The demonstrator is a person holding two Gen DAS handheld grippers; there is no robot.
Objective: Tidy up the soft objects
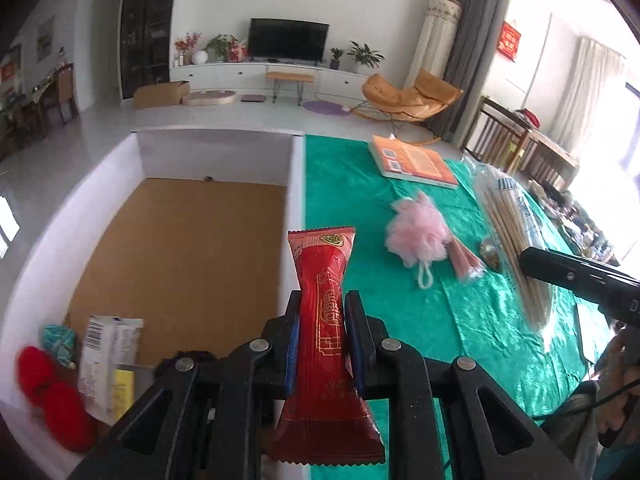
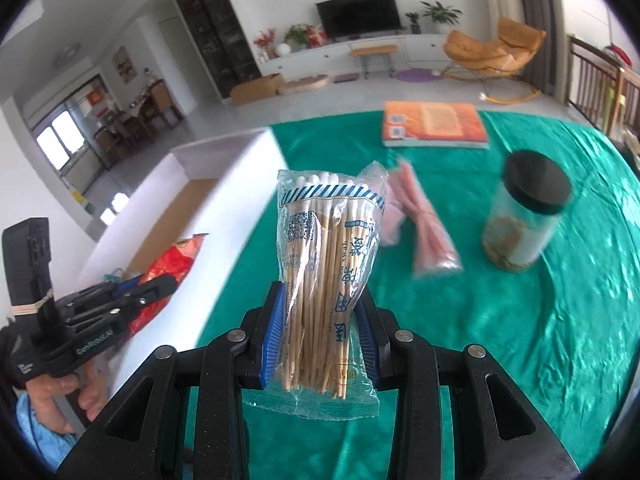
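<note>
Crinkly red foil packet [image 1: 326, 320] pinched waist-thin; clear swab bag [image 2: 332, 280] bulges.

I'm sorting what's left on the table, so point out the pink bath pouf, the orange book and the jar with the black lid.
pink bath pouf [image 1: 416, 232], left wrist view, middle of its mesh.
orange book [image 2: 436, 123], right wrist view, centre of the cover.
jar [image 2: 536, 182], right wrist view, on its black lid.

Both views look forward and down along their own fingers, close above the tabletop [image 1: 480, 320], toward the TV [image 1: 288, 40]. Shared: green cloth, book [image 2: 434, 124], box [image 1: 296, 184]; right view's mid-ground looks blurred.
</note>
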